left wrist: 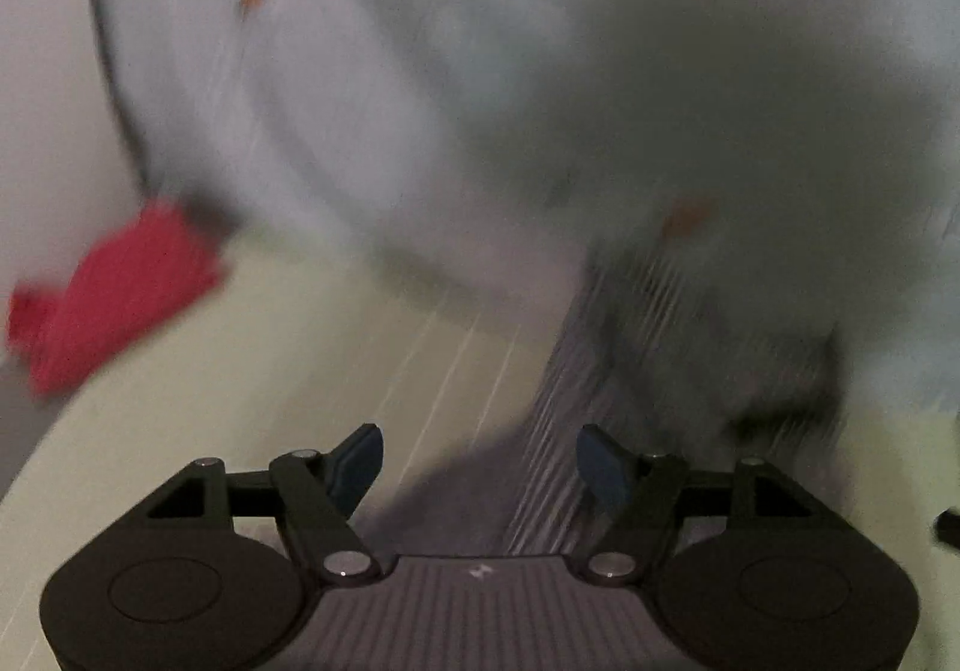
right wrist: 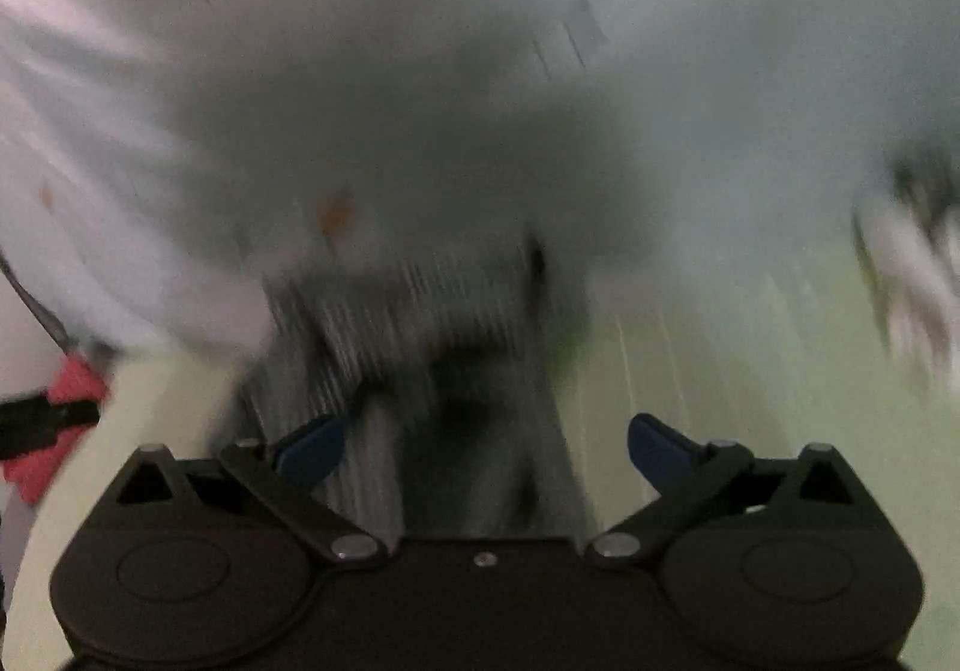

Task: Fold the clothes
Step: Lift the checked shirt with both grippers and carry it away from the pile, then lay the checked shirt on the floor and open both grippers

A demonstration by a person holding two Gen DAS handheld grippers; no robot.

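A: Clothes — where?

B: Pale garment (left wrist: 480,101) fills each frame's upper half, its striped part (left wrist: 576,371) running down between both claws on the worktop (left wrist: 270,371).

A: Claws?

B: Left claw (left wrist: 480,467) and right claw (right wrist: 486,449) both gape — holding nothing.

— What carries everything?
— A pale cream surface (left wrist: 288,371) with thin light lines, filling the lower left of the left wrist view.
— And on it?
— A blurred grey striped garment (left wrist: 576,371) at lower centre; a red cloth (left wrist: 120,299) at the left edge.
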